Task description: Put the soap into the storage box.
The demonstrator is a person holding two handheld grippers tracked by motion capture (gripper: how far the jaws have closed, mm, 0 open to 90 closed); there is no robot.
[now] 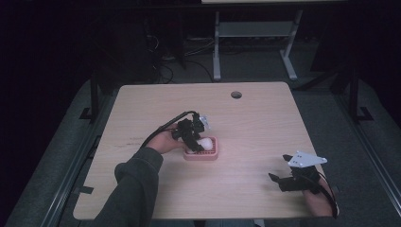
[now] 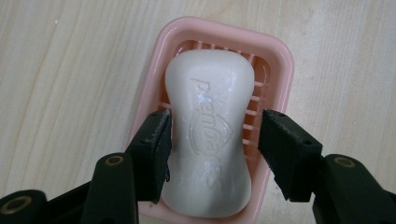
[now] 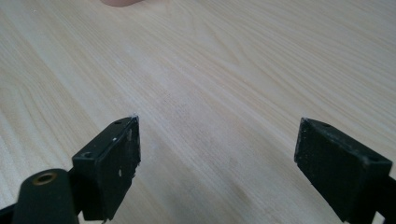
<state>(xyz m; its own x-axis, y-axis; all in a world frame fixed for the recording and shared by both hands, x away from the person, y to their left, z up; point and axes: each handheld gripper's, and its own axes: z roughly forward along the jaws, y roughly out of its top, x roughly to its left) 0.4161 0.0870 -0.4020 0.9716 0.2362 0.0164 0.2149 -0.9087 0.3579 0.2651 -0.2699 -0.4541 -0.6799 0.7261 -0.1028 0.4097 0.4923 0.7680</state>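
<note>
One bar of soap (image 2: pixel 208 140), white, waxy and waisted like a peanut with raised lettering on its top face, lies inside the pink plastic soap dish (image 2: pixel 280 60), a rounded rectangle with a slatted floor. We take the dish as landmark: it sits on the pale wood-grain table (image 1: pixel 255 118). Around the bar's waist we see the left gripper (image 2: pixel 214 135), its matte black jaws parted; one pad is at the soap's edge, the other stands clear. Well apart from the dish, the right gripper (image 3: pixel 217 154) rests wide open over bare wood, holding nothing.
</note>
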